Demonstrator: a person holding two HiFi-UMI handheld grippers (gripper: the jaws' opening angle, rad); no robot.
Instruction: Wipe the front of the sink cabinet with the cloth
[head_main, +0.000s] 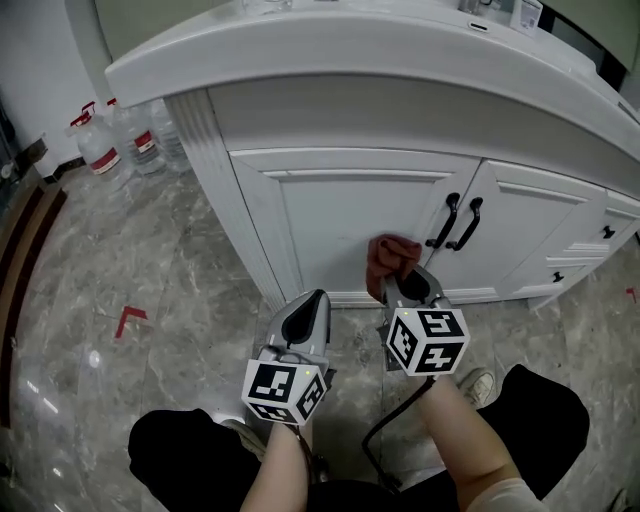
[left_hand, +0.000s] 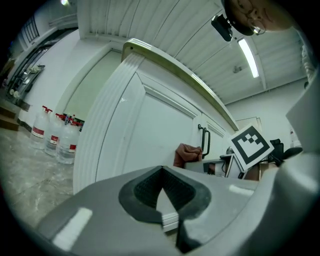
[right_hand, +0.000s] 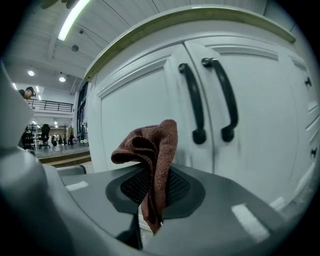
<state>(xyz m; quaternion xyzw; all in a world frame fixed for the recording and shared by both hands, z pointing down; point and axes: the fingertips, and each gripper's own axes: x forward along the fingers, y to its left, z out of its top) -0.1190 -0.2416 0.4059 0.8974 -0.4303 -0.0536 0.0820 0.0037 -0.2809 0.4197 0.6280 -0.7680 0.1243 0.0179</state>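
The white sink cabinet (head_main: 350, 210) fills the head view, with two black door handles (head_main: 456, 222) where its doors meet. My right gripper (head_main: 408, 283) is shut on a reddish-brown cloth (head_main: 391, 258), held against or just off the lower part of the left door. In the right gripper view the cloth (right_hand: 150, 155) sticks up crumpled from between the jaws, with the handles (right_hand: 210, 100) just to its right. My left gripper (head_main: 306, 312) hangs lower and further left, shut on nothing, off the cabinet front (left_hand: 150, 135). The left gripper view also catches the cloth (left_hand: 188, 154).
Several plastic bottles (head_main: 125, 140) stand on the marble floor at the cabinet's left corner. Small drawers with black knobs (head_main: 585, 255) lie at the right. A red mark (head_main: 128, 320) is on the floor. The person's knees and a shoe (head_main: 480, 383) are below the grippers.
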